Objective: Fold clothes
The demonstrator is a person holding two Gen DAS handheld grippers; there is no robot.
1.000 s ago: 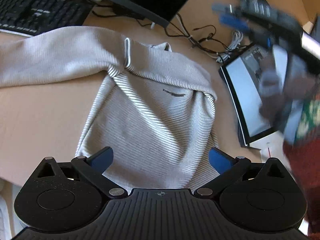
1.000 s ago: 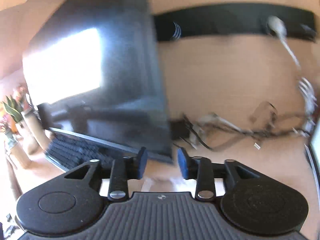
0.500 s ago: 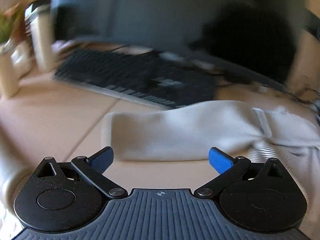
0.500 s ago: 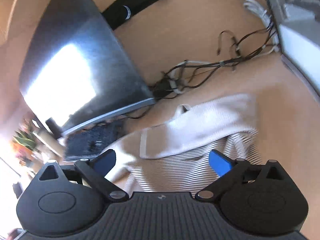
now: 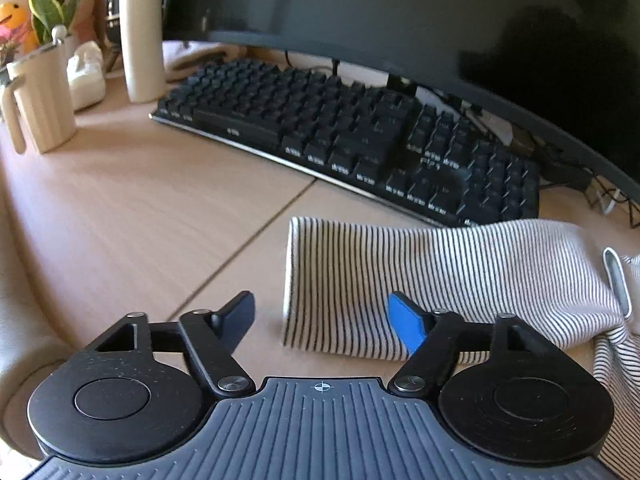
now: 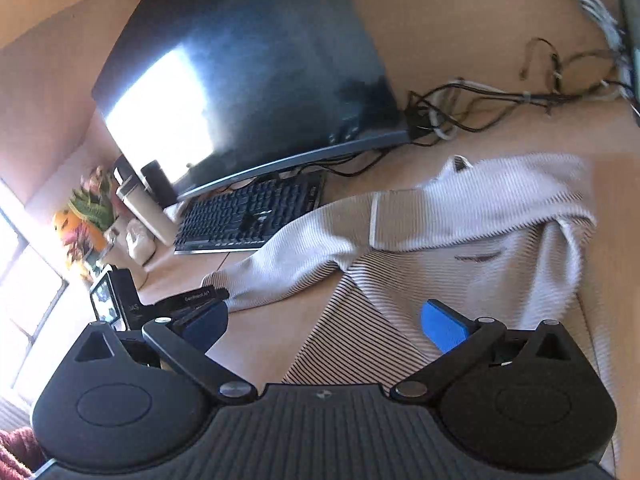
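Left gripper [image 5: 322, 314], jaws spread wide and holding nothing, hangs low in its frame right over the cuff end of a cream-and-dark striped knit sleeve [image 5: 420, 280], which lies flat on the pale wooden desk [image 5: 140, 208] just below the black mechanical keyboard [image 5: 352, 140]. The right gripper [image 6: 326, 322] is likewise spread and empty, poised above the striped body of the long-sleeved top [image 6: 460, 264] at centre right of its view. That sleeve stretches out toward the left of the frame, while the other appears laid across the chest (a first fold, by the look of it). Judging from this, folding has barely begun: the outstretched sleeve and the body folds remain.
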